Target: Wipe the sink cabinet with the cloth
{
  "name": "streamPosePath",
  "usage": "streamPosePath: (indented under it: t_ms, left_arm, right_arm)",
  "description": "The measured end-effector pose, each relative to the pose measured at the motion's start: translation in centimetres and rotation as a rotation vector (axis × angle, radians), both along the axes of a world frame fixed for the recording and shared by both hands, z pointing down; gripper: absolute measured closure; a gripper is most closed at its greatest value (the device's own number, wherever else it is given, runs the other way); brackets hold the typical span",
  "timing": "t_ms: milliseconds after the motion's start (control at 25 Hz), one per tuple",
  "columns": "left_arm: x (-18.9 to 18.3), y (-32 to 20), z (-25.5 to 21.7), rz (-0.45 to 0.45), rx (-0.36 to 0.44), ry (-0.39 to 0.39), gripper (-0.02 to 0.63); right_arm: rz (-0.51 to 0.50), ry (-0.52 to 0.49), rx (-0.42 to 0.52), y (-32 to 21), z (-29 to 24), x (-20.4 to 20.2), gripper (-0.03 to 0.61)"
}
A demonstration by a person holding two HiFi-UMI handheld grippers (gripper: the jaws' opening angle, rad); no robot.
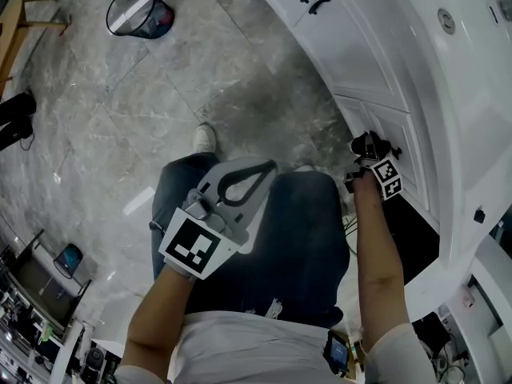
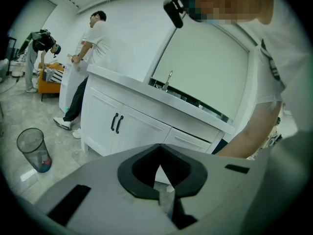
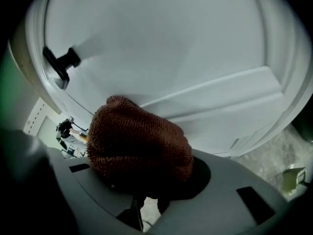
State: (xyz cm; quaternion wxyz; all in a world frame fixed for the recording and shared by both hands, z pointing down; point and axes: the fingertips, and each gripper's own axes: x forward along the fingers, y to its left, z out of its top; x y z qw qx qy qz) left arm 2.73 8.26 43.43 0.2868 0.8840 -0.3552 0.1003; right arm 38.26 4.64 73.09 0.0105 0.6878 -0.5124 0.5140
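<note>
Right gripper view: right tongs (image 3: 146,177) clamp cloth (image 3: 139,141) at cabinet door (image 3: 195,48) moulding; left tongs (image 2: 160,151) closed, empty.

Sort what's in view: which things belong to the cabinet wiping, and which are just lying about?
Job in hand:
brown cloth, clamped in the right gripper
white sink cabinet

Lying about:
waste bin on the floor
wooden furniture
left gripper, shut and empty

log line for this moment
right claw: shut on cloth | cloth: at cabinet door | left claw: shut, empty
</note>
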Motion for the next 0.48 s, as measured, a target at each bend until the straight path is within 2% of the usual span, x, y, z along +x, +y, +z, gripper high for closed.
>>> streamPosePath:
  t_ms: [360,480]
  left_arm:
    - [-4.1,-0.1,0.4,-0.093,-0.018,0.01,0.603]
    - [-5.1,-0.2,0.6,-0.111,-0.018,0.01,0.603]
  right_arm:
    - [-0.102,-0.027,0.036,-6.0,-0.6,-6.0,0.476]
    - [-0.105,-0.037,0.039,-7.6,-0.7,-7.5,0.476]
